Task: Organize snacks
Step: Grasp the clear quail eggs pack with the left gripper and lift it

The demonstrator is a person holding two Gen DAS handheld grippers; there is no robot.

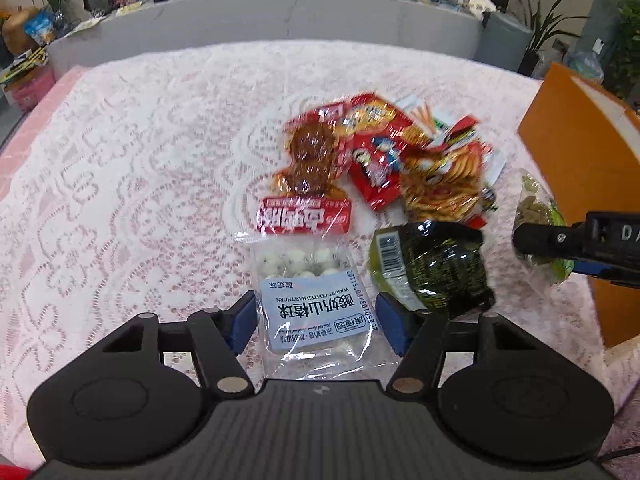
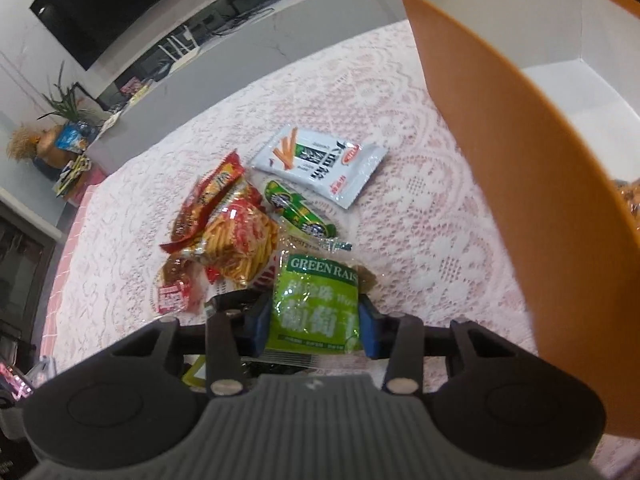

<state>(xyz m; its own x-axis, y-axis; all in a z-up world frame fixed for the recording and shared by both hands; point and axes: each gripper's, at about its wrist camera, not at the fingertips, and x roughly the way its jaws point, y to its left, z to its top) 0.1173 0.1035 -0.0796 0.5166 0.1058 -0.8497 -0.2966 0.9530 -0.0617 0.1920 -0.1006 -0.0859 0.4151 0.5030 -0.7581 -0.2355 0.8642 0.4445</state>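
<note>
Left wrist view showed the left gripper (image 1: pixel 316 322) with its fingers spread around the clear hawthorn ball bag (image 1: pixel 310 300) on the lace tablecloth (image 1: pixel 140 168). The right gripper (image 2: pixel 314 326) pinched the green raisin bag (image 2: pixel 314 304) above the cloth, close beside the orange box (image 2: pixel 520 168). More snacks (image 2: pixel 236 228) lay piled behind.

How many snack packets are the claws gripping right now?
2: the green raisin packet in the right claw, beside the orange box; the yogurt-coated hawthorn packet between the left claw's fingers.
</note>
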